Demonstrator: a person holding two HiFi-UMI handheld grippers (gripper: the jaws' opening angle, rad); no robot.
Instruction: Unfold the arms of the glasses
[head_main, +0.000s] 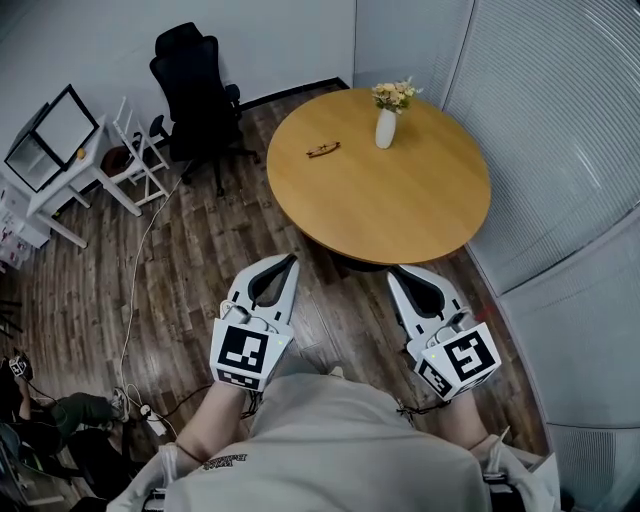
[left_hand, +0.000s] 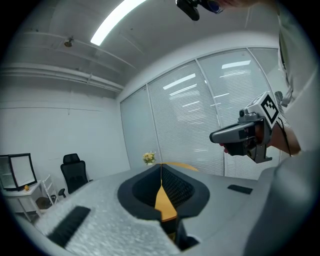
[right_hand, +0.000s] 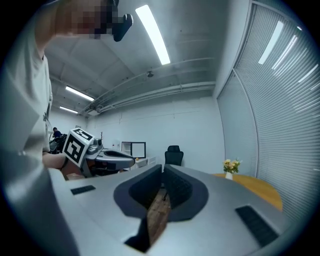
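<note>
The folded glasses (head_main: 323, 150) lie on the far left part of the round wooden table (head_main: 400, 205), small and dark-framed. Both grippers hang short of the table's near edge, well away from the glasses. My left gripper (head_main: 292, 261) is shut with nothing between its jaws, and my right gripper (head_main: 394, 271) is also shut and empty. In the left gripper view the jaws (left_hand: 161, 168) meet in a thin line, with the table's orange top showing below them. In the right gripper view the jaws (right_hand: 163, 171) likewise meet, over wooden floor. The glasses appear in neither gripper view.
A white vase of flowers (head_main: 386, 123) stands on the table to the right of the glasses. A black office chair (head_main: 196, 95) and a white desk with a monitor (head_main: 55, 140) stand to the left. Blinds-covered glass walls (head_main: 560, 130) close off the right side. A cable (head_main: 135, 300) runs across the floor.
</note>
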